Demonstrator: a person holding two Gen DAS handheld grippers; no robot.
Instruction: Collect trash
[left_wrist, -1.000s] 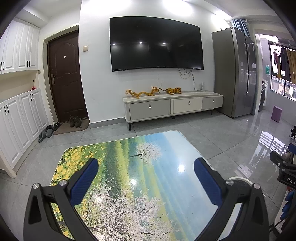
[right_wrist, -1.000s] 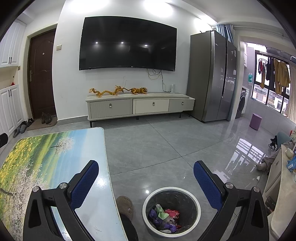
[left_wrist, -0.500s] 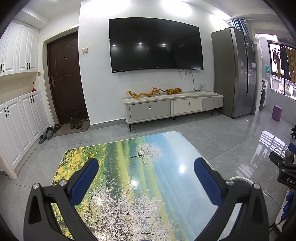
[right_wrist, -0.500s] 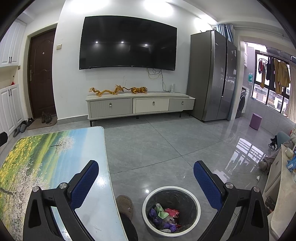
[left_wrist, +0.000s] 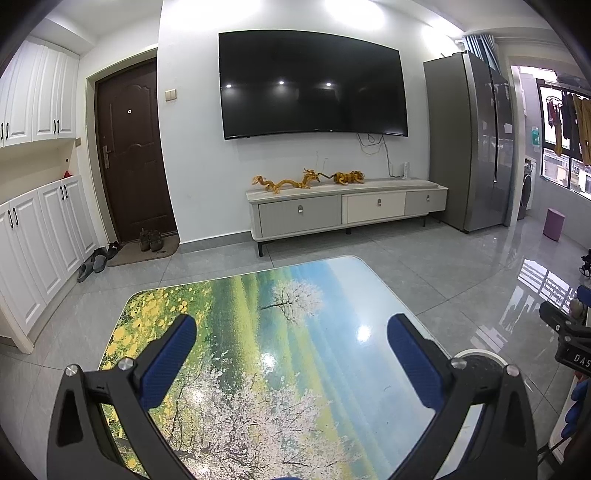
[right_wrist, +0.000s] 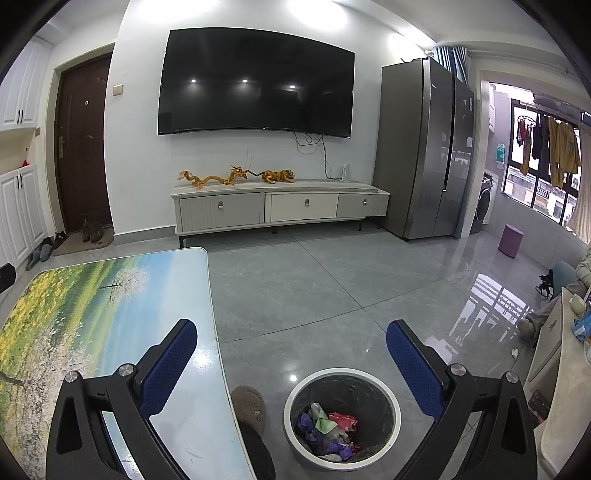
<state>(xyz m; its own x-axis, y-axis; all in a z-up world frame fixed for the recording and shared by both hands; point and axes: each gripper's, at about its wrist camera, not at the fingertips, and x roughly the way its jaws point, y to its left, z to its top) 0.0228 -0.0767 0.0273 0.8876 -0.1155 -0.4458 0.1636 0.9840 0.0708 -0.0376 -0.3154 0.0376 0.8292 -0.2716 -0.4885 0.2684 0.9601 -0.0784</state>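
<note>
Both claws stood wide with nothing between their blue pads. Left gripper (left_wrist: 291, 343) hung over the table (left_wrist: 258, 332), whose glossy top carried a printed landscape of yellow flowers, green fields and a white blossoming tree. Just off the table's near right corner, the white rim of the trash bin (left_wrist: 476, 355) showed behind the right finger of that claw. Right gripper (right_wrist: 291, 343) hung to the right of the table (right_wrist: 92, 314), its left finger over the table's right edge and its right finger over the grey tiled floor (right_wrist: 314, 288). Below and between those fingers stood the trash bin (right_wrist: 341, 413), a dark pail with a white rim, upright on the floor just beside the table. Inside it lay the trash (right_wrist: 328, 428): crumpled purple, green and red scraps piled at the bottom. A brown slipper (right_wrist: 249, 404) lay on the floor between the table edge and the bin. On the far wall hung a dark television (right_wrist: 258, 85) above a low pale cabinet (right_wrist: 280, 206) bearing golden figurines (right_wrist: 236, 175). A tall grey refrigerator (right_wrist: 428, 147) stood at the far right, and a brown door (left_wrist: 133, 155) at the far left.
</note>
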